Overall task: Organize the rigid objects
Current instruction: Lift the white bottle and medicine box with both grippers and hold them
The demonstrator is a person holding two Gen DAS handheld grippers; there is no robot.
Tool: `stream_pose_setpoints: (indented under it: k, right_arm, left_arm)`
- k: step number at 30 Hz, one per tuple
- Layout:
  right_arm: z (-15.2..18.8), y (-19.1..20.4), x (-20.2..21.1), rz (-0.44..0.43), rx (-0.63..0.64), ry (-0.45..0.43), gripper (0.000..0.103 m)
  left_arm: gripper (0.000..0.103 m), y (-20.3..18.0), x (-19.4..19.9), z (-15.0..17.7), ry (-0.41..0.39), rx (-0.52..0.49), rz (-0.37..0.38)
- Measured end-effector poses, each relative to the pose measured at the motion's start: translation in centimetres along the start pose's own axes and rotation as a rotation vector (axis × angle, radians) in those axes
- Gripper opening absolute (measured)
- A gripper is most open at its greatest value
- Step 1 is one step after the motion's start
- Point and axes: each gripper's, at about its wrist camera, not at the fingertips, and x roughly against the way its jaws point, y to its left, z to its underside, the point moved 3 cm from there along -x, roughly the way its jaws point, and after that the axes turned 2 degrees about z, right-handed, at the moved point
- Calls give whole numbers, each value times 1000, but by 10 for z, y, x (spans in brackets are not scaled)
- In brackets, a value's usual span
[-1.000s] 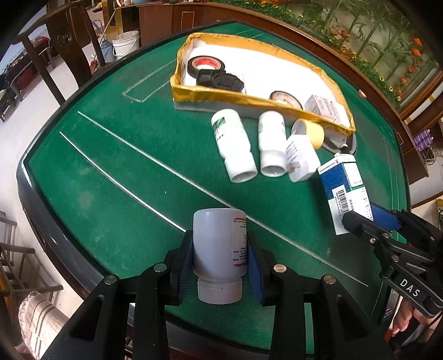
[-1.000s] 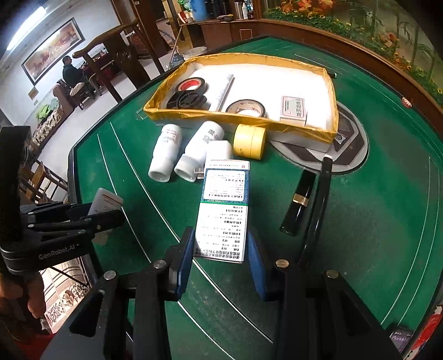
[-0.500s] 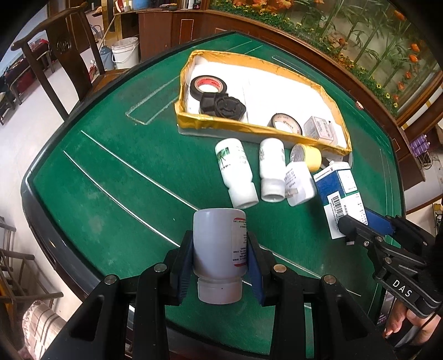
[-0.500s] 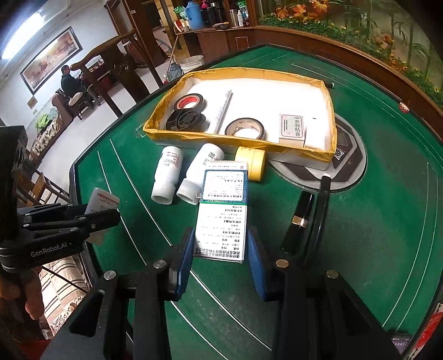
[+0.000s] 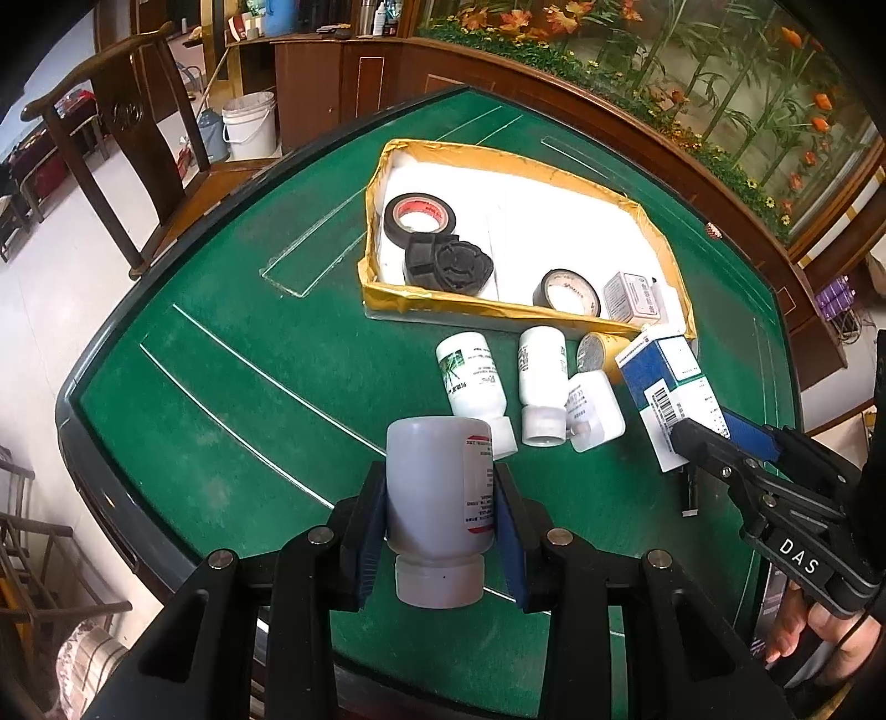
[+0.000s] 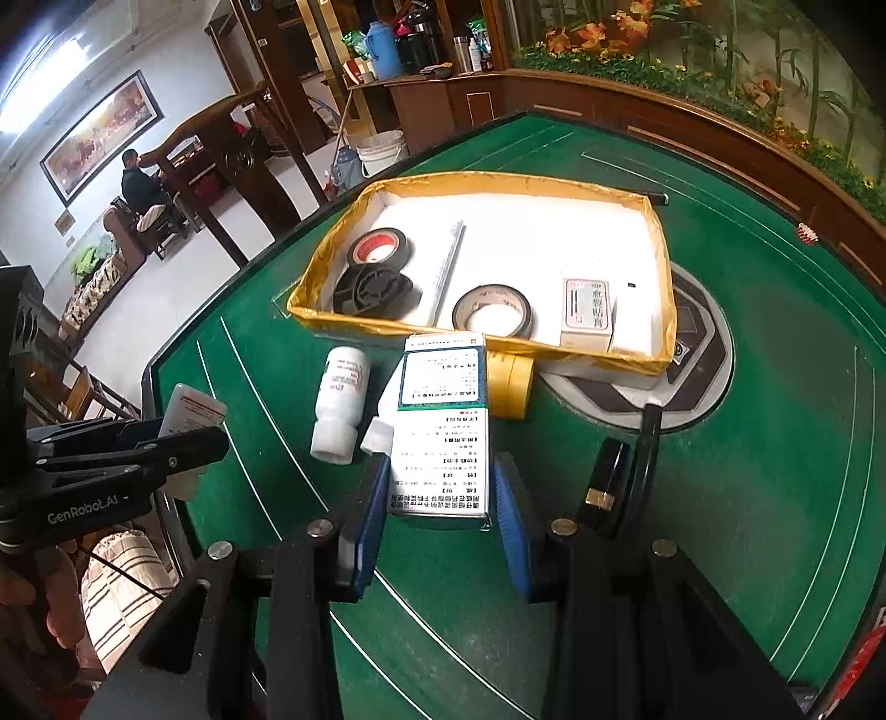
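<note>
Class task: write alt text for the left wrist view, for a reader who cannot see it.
The left gripper holds a white bottle above a green table. Ahead, a yellow-rimmed tray holds tape rolls, with more white bottles lying before it. At right, the right gripper holds a blue-and-white box.

It looked like a tea house or game parlour: carved wooden chairs (image 5: 116, 144) stood beyond the green felt table (image 5: 232, 354), flasks (image 6: 385, 50) behind.

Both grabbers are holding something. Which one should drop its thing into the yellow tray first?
Probably the right gripper. Its medicine box reaches almost to the yellow tray. The left gripper, holding the white bottle, has bottles lying between it and the tray.
</note>
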Motion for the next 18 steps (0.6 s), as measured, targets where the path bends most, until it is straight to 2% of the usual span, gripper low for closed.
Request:
stream_pose_setpoints:
  k: [18]
  right_arm:
    - [-14, -5, 1, 13, -32, -30, 36]
  left_arm:
    - [38, -1, 9, -27, -27, -27, 12]
